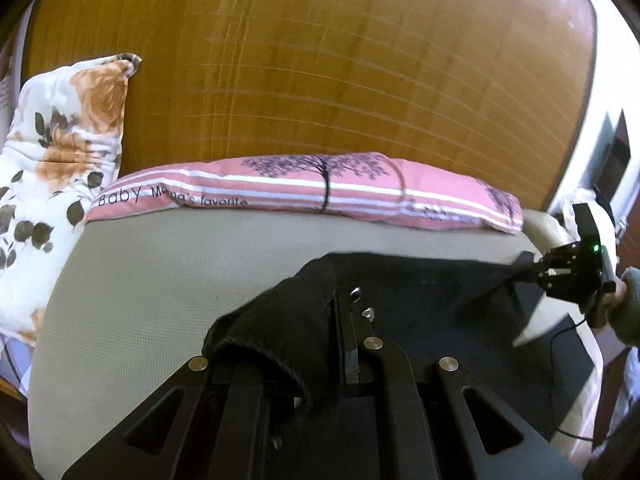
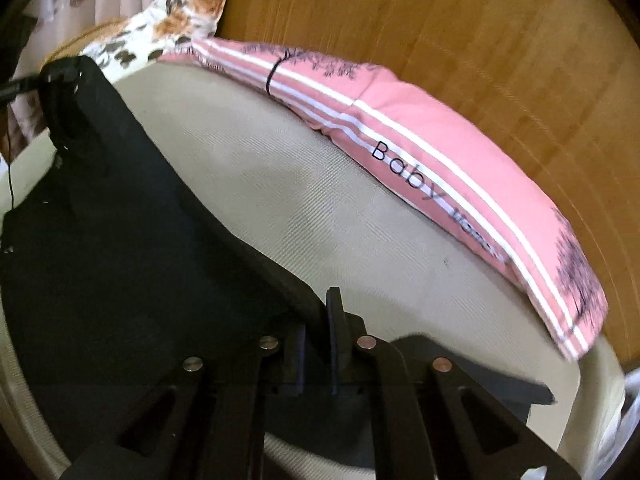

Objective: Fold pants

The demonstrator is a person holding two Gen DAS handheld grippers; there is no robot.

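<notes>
Fingers [image 1: 340, 320] of the left gripper [image 1: 320, 360] are pinched narrow on a bunched edge of the black fabric pants [image 1: 420, 292], which drape over the left side of the tool and hide part of it. Across the bed, the right gripper [image 1: 532, 270] holds another corner of the same garment; in its own view the right gripper [image 2: 318, 332] has its fingers [image 2: 334, 320] drawn close together with the dark cloth edge clamped between them.

Between the two grips the pants [image 2: 120, 240] are stretched out in a broad dark sheet over the beige woven bed surface [image 1: 160, 300], lying partly on it and lifted at the held ends. In the right wrist view the left gripper [image 2: 60, 80] shows at the far upper left, at the end of the cloth.

Along the back edge of the bed [image 2: 300, 220] lies a long pink striped pillow with a tree print and the word "Baby" [image 1: 312, 188], resting against a wooden headboard [image 1: 320, 60]. Beside it, to the left, a white pillow with orange flowers [image 1: 68, 140] stands propped upright. Motion blur softens the right wrist view a little.
</notes>
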